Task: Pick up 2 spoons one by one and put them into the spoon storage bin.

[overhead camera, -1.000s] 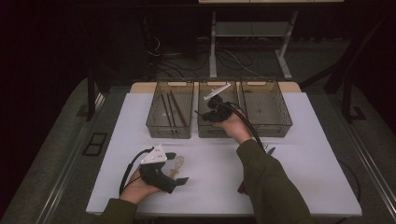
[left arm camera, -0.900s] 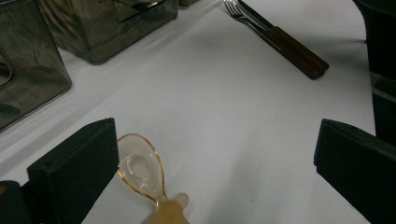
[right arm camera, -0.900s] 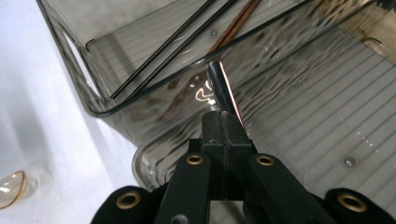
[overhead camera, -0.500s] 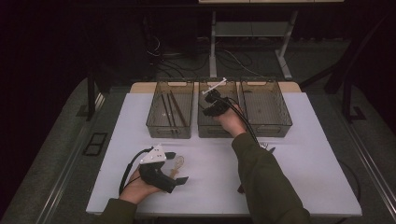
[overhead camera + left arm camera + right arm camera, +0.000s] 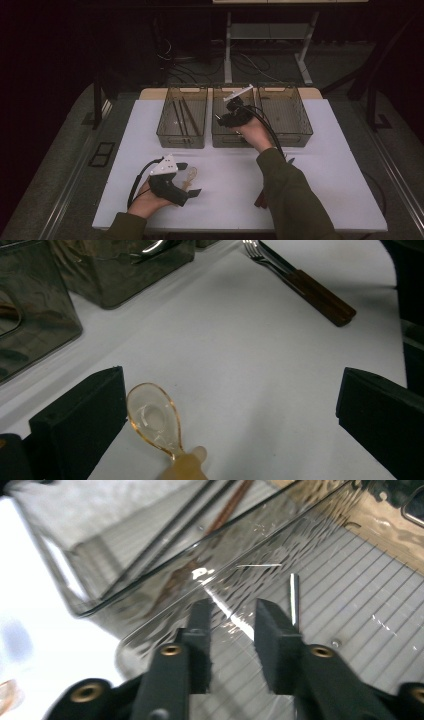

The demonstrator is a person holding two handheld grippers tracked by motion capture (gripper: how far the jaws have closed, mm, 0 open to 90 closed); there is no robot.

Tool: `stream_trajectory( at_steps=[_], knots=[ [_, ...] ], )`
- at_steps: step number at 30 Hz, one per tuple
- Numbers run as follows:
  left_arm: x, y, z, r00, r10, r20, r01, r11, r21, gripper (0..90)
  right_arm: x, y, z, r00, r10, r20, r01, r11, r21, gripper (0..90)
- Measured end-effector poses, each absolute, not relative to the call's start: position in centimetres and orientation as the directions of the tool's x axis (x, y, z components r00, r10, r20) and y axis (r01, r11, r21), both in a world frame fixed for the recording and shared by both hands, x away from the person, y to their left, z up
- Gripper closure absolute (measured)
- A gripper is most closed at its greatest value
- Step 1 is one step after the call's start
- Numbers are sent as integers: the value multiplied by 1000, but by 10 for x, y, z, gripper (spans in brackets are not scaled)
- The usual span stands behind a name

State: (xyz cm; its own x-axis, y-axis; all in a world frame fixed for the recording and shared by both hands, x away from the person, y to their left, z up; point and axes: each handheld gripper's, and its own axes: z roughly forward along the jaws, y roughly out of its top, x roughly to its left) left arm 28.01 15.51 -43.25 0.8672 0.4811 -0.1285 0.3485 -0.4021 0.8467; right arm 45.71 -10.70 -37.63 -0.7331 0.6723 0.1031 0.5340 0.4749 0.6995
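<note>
On the white table (image 5: 320, 165) stand three bins. The right gripper (image 5: 231, 116) has just been opening its jaws, empty, over the middle bin (image 5: 222, 137), where a utensil (image 5: 294, 600) lies, seemingly sorted. The left gripper (image 5: 187, 180), jaws spread, straddles the near spoon (image 5: 152, 417), ready to pick it.

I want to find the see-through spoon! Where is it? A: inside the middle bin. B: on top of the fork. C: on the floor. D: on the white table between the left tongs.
D: in the left gripper view the clear amber spoon lies on the white table between the open left tongs, apart from the fork.
</note>
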Motion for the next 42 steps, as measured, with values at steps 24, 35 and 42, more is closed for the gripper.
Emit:
stream_trajectory(
  at_steps=[24, 35, 42],
  knots=[
    [302, 168, -434, 799, 589, -120, 422, -407, 810, 312, 360, -225, -390, -712, 682, 165, 504, 334, 796, 255],
    [298, 162, -437, 775, 615, -143, 489, -442, 752, 478, 312, -267, -407, -678, 724, 127, 482, 307, 820, 204],
    [299, 158, -441, 767, 625, -145, 520, -472, 712, 499, 292, -286, -422, -663, 739, 122, 488, 302, 819, 189]
  ],
)
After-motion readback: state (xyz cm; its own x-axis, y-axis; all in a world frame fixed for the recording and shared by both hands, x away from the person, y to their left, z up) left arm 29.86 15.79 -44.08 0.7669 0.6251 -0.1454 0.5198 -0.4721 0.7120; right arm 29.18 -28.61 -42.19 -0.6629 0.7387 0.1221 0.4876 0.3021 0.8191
